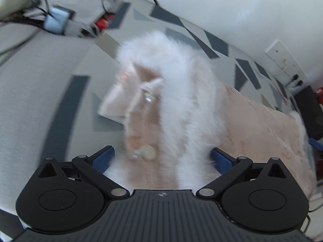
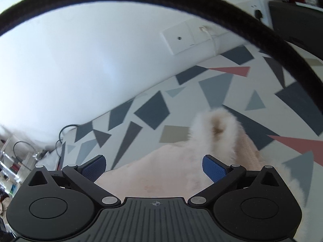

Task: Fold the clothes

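Two tools released, left tool (image 1: 161, 159), right tool (image 2: 154, 167), fluffy-trimmed pink garment (image 1: 252, 121), geometric-patterned sheet (image 2: 153, 111).

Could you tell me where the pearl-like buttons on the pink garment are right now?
In the left wrist view, the pearl-like buttons sit low centre, left of the white fur trim.
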`<state>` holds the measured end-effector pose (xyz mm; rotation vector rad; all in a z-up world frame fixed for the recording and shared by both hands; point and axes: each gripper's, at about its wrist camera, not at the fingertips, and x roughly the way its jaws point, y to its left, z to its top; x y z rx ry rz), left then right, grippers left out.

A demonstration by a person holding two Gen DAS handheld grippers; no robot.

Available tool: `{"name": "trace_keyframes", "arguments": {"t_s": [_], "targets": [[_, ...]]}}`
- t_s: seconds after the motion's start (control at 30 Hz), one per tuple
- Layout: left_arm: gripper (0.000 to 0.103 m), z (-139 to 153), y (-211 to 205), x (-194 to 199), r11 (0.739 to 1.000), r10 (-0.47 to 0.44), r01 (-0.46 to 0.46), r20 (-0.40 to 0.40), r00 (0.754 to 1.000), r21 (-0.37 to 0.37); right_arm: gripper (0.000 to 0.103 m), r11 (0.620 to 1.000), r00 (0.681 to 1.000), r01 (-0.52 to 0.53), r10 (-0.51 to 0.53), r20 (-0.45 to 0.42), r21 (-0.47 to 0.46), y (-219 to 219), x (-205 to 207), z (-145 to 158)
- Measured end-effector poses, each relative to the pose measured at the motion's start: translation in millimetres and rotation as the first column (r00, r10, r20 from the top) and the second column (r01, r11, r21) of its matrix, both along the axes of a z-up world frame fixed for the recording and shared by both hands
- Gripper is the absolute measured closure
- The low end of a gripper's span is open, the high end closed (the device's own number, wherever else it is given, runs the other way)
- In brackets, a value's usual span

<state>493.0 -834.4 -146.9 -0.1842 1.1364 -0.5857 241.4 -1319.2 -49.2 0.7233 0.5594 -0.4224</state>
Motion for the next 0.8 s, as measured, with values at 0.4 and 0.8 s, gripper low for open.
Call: {"name": "trace_keyframes", "arguments": {"t_s": [0.4, 0.8], "targets": [[0.0, -6.1, -47.6, 15.4, 0.986, -0.099, 0.099, -0.002, 0.995, 0.134, 0.001, 0.993, 0.985, 0.05, -0.066, -0.161, -0.103, -62.9, -32.9, -38.1], [0.001, 2.6, -66.5, 7.3, 0.979, -0.151, 0.154, -0.032, 0.988, 0.135, 0.001, 0.998, 0.97, -0.053, 0.046, -0.24, -0.022, -61.6, -24.9, -74.2]]}}
